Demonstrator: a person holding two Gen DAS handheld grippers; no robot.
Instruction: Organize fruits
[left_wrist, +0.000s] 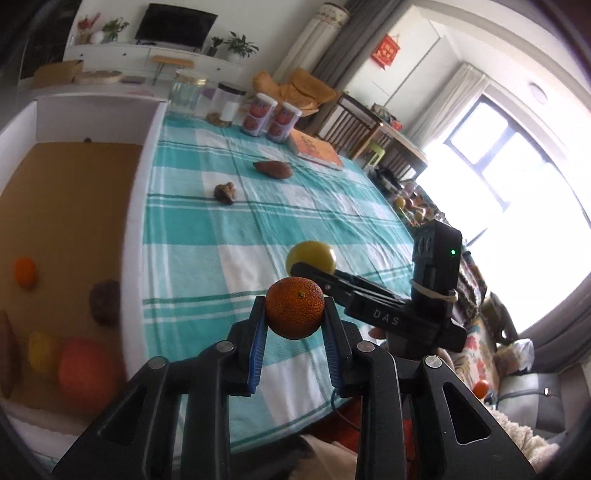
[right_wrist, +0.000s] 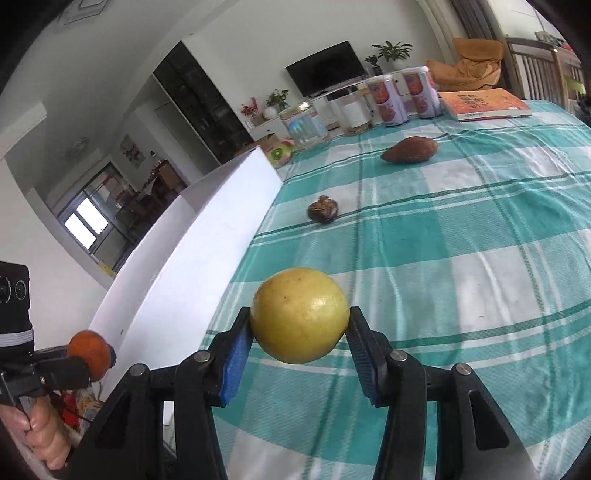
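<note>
Left wrist view: the left gripper (left_wrist: 294, 314) pinches a small orange (left_wrist: 294, 308) above the counter (left_wrist: 192, 258), just right of the white box (left_wrist: 74, 206) already holding fruit, likely its destination.

Right wrist view: the right gripper (right_wrist: 300, 325) clamps a yellow fruit (right_wrist: 300, 314), lifted beside the box wall.

Worktop (left_wrist: 229, 258) under teal-and-white checked cloth. On it: white box (left_wrist: 129, 206) along left edge of frame, brown floor inside. Mid-cloth: small dark wrinkled fruit (left_wrist: 225, 193), above-right of it a brown oblong fruit (left_wrist: 273, 169), apart. Far end, top centre: glass jar (left_wrist: 186, 92), black-lidded jar (left_wrist: 229, 105), two printed cans (left_wrist: 271, 118) side by side, orange book (left_wrist: 317, 149) to their right.
</note>
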